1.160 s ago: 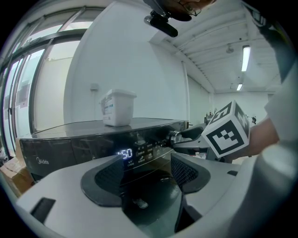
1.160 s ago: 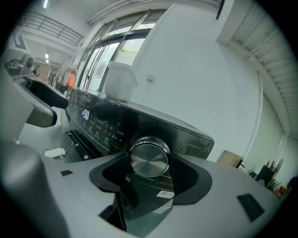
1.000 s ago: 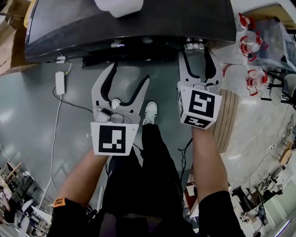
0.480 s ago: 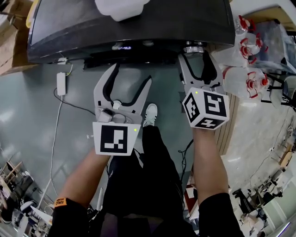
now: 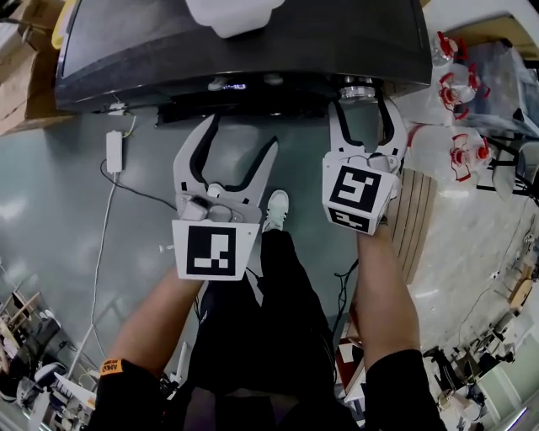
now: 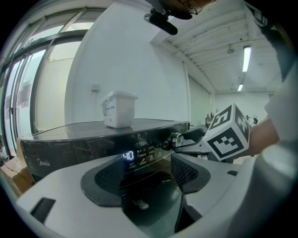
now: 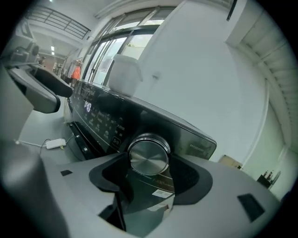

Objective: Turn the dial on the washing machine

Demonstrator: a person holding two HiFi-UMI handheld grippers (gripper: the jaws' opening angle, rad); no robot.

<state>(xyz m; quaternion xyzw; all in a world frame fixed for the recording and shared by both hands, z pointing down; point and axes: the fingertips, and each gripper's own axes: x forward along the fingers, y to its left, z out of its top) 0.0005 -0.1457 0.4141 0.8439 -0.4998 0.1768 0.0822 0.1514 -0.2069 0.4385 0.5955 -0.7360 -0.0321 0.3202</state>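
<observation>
The dark washing machine (image 5: 244, 50) fills the top of the head view. Its round silver dial (image 5: 355, 84) sits at the right end of the control panel. My right gripper (image 5: 360, 105) reaches up to it. In the right gripper view the dial (image 7: 149, 155) lies between the two dark pads (image 7: 109, 174), which sit against its left and right sides. My left gripper (image 5: 240, 135) hangs open below the panel's middle with nothing between its jaws. In the left gripper view it (image 6: 144, 174) faces the lit display (image 6: 128, 156), which reads 40.
A white tub (image 5: 232, 13) stands on the machine's lid. Clear bottles with red caps (image 5: 450, 88) crowd the floor at the right, beside wooden boards (image 5: 421, 219). A white power adapter (image 5: 111, 150) and its cable lie on the floor at the left. A cardboard box (image 5: 25, 76) stands beyond.
The right gripper rolled clockwise on the dial, then rolled back the other way to a tilt slightly past its starting one. The left gripper kept still.
</observation>
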